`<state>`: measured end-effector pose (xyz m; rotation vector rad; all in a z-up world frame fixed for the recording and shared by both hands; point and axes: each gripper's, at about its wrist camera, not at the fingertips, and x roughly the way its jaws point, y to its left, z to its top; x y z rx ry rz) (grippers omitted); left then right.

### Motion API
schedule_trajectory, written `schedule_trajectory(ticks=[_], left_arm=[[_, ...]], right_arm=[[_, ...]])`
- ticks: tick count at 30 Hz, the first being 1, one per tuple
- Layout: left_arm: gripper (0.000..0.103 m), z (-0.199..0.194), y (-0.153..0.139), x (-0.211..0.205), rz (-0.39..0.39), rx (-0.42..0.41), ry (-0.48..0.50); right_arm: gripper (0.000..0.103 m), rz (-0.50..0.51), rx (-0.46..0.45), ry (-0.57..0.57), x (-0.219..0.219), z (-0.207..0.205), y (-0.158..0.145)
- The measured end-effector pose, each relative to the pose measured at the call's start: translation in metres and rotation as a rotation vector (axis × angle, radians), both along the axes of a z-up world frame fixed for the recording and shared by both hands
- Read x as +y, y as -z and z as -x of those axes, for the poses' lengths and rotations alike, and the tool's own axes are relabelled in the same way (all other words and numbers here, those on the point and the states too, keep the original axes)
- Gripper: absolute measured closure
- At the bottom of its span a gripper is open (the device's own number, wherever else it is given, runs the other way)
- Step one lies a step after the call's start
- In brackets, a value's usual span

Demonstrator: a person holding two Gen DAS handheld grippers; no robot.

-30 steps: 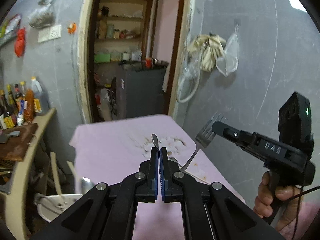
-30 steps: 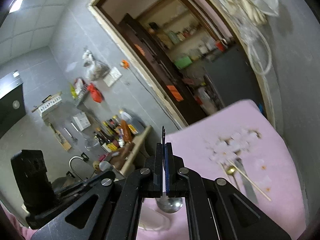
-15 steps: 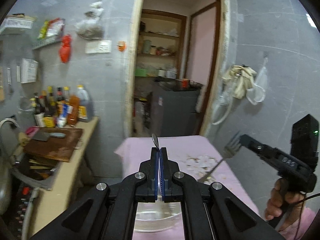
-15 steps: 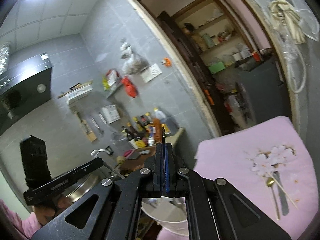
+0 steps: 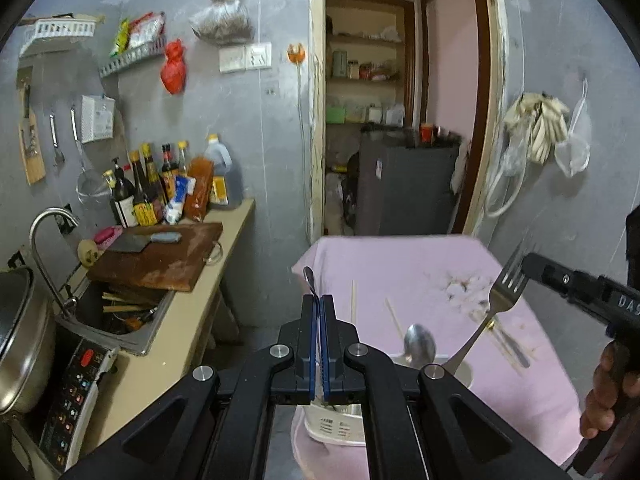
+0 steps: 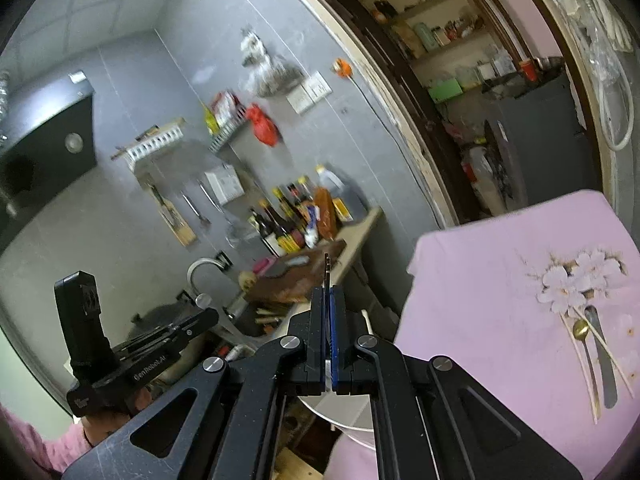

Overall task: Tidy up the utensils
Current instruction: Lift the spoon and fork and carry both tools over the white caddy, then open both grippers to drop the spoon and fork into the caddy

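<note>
My left gripper [image 5: 319,300] is shut on a thin metal utensil handle [image 5: 309,280] that sticks up between the pads. My right gripper [image 6: 329,292] is shut on a fork, seen edge-on here [image 6: 327,270]; in the left wrist view the fork [image 5: 500,300] shows at the right with tines up, its handle slanting down toward a white utensil basket [image 5: 336,424]. A steel spoon [image 5: 419,345] stands in that basket. A gold spoon [image 6: 581,332], a dark flat utensil [image 6: 604,364] and chopsticks [image 6: 608,352] lie on the pink tablecloth [image 6: 480,280].
A counter to the left holds a wooden cutting board [image 5: 160,258], sauce bottles [image 5: 160,184], a sink with tap [image 5: 52,248] and a cooker [image 5: 24,340]. Loose chopsticks [image 5: 394,318] lie on the cloth. A doorway and dark cabinet [image 5: 404,184] stand behind the table.
Both grippers have swung left and drawn back over the table's near edge; the basket now lies under them. The fork has come closer to the basket. Both stay shut.
</note>
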<state>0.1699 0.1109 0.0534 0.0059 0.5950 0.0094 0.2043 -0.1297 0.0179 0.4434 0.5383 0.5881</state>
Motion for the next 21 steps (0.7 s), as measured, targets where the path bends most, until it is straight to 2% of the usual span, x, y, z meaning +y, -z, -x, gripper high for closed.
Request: schedule_trajectory(ticks=[7, 14, 21], left_arm=[[0.101, -0.014, 0.032, -0.009, -0.021, 0.05, 0.026], [0.101, -0.023, 0.057, -0.014, -0.035, 0.098, 0.047], [0.1, -0.032, 0.081, -0.009, 0.039, 0.155, 0.046]], right_arm=[[0.101, 0.073, 0.058, 0.001, 0.015, -0.014, 0.027], [0.101, 0.151, 0.074, -0.004, 0.026, -0.015, 0.044], [0.101, 0.211, 0.11, 0.003, 0.033, -0.02, 0.06]])
